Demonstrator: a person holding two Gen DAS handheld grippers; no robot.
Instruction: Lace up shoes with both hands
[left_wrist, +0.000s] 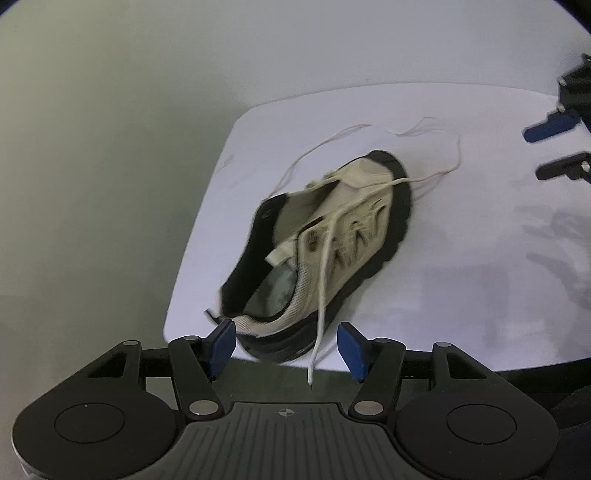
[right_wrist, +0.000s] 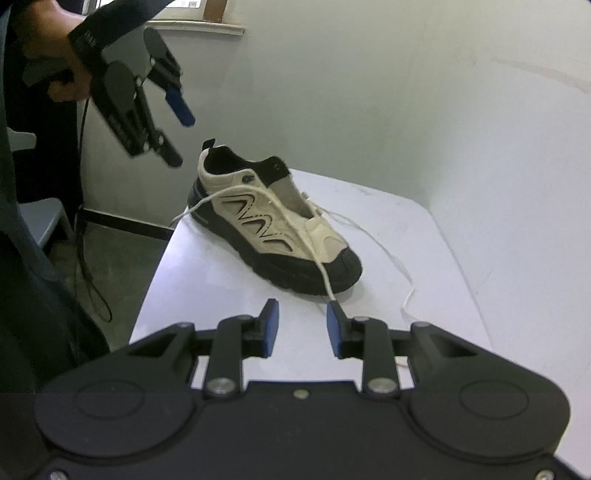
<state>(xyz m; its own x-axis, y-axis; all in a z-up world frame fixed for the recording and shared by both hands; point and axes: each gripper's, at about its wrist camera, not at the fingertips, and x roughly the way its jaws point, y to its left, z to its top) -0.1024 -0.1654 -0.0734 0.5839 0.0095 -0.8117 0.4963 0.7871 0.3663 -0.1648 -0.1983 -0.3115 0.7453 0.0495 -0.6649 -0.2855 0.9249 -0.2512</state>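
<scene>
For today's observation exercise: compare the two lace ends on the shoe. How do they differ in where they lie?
One lace end runs back along the shoe and hangs over the table edge past the heel; the other lace end drops over the toe onto the tabletop. The first dangles between the open left gripper pads, unheld; the second stops just ahead of the right gripper. Both are pale, loose cord.

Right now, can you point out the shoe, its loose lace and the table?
shoe (right_wrist: 255, 221): right wrist view, cream side panel.
lace (left_wrist: 322, 280): left wrist view, strand hanging over the shoe's side.
table (right_wrist: 207, 288): right wrist view, bare white top.
</scene>
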